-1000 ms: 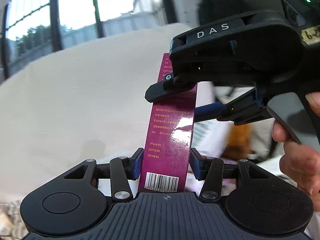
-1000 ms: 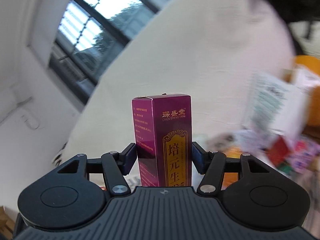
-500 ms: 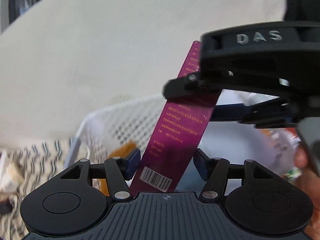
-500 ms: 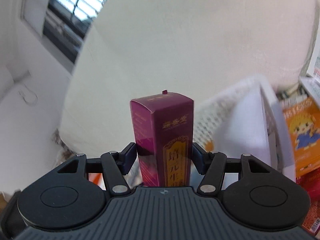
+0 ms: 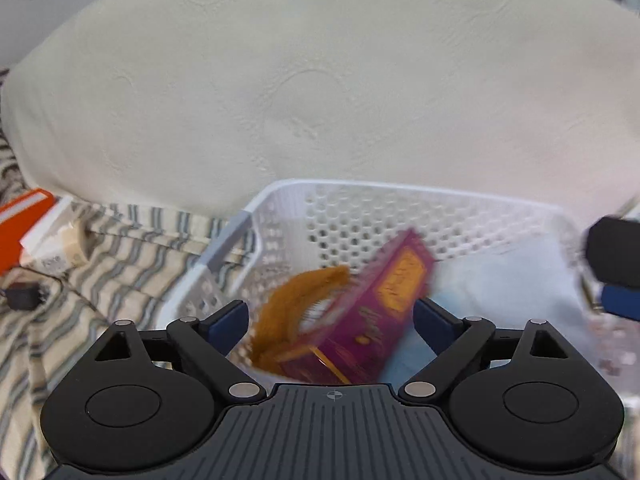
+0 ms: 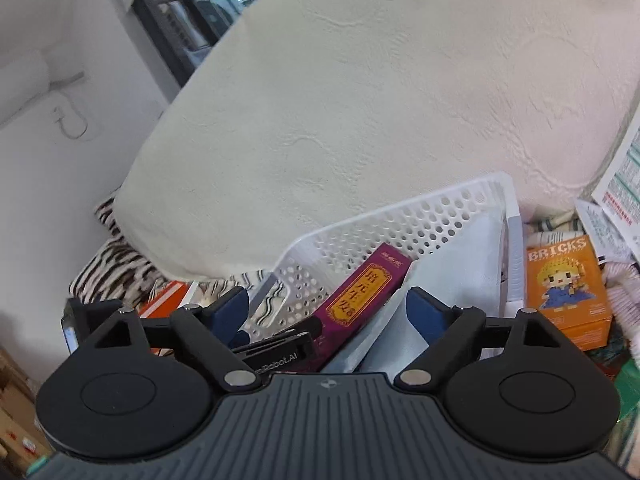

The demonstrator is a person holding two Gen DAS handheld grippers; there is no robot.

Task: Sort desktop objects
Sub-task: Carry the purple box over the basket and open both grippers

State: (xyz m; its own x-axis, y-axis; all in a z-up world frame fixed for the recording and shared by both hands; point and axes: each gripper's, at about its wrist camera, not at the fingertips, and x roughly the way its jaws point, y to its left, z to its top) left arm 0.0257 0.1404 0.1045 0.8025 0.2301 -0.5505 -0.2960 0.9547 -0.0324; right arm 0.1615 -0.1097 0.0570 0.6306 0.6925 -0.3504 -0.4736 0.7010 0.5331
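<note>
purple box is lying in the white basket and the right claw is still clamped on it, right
Not clamped. The right wrist view shows the right claw open, its jaws having just been opening, pads clear of the purple box. The box does lie in the white basket.

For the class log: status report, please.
Both jaws just opened, holding nothing. Purple box lying tilted in white basket. Nothing in the way.

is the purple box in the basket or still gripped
In the basket: the purple box lies tilted inside the white basket, no pads touching it.
</note>
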